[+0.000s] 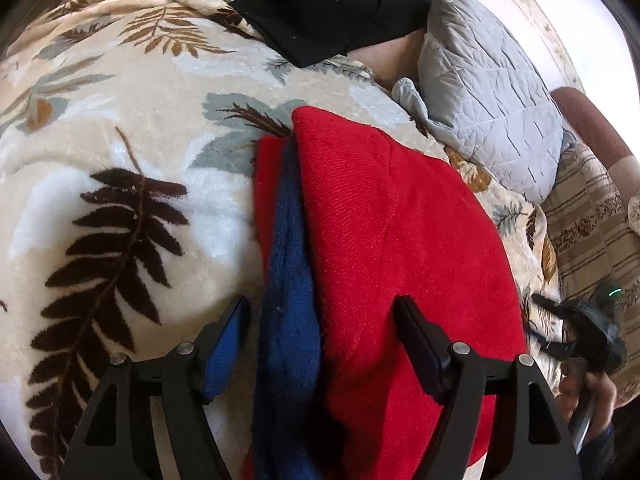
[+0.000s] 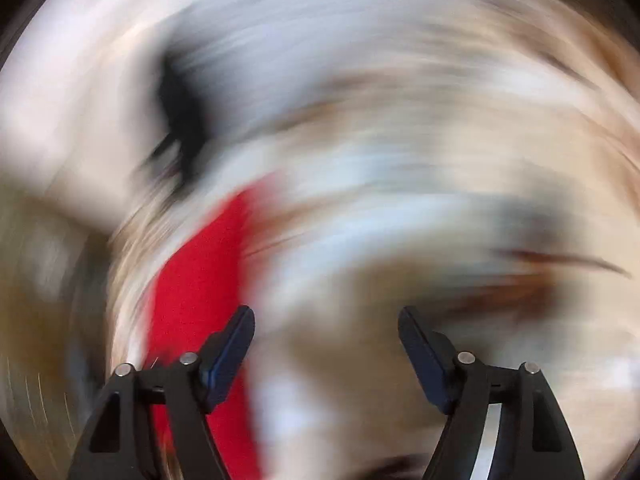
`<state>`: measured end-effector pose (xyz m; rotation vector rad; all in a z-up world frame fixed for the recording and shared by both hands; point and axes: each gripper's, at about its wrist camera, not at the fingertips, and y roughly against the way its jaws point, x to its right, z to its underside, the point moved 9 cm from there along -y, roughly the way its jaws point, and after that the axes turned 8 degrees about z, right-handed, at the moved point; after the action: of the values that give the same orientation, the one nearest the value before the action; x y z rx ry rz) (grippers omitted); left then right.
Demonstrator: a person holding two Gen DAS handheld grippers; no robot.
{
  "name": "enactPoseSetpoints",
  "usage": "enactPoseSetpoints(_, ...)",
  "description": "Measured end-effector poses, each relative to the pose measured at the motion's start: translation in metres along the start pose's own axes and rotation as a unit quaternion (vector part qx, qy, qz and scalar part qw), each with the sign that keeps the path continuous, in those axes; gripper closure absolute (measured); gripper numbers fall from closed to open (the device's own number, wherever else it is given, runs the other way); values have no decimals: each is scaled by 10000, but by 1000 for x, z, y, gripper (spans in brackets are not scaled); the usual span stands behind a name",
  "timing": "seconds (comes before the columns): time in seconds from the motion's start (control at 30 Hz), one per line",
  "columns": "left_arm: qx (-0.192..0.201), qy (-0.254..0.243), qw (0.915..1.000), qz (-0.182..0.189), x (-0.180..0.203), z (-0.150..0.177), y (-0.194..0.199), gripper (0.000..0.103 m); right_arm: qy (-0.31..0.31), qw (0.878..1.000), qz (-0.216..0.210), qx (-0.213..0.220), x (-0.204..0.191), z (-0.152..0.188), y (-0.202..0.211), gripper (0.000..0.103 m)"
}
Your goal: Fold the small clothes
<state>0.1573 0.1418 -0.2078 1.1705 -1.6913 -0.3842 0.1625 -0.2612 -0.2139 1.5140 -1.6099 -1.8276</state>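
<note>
— Where's the garment?

— The red knit (image 1: 392,216) lies folded on the leaf blanket (image 1: 120,128), a blue layer (image 1: 288,280) showing along its left edge. My left gripper (image 1: 322,316) is over its near end, jaws wide, nothing pinched; blue and red both sit between them.

— The risk?

— I think closing here could catch only the blue layer, or blanket pile too, and drag the fold apart.

— The right?

— My right gripper (image 2: 326,328) is wide open and empty, but its view is smeared. Reaching in blind could knock the red edge (image 2: 200,272).
</note>
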Motion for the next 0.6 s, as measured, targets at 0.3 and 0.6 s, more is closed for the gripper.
enactPoseSetpoints(0.3, -37, -137, 9996, -248, -1, 1, 3, 26, 1977, 9748, -897, -518, -111, 89, -16, 30)
enactPoseSetpoints(0.6, 14, -358, 9989, -300, 0, -1, 3, 26, 2325, 9659, -865, -738, -153, 109, -61, 30)
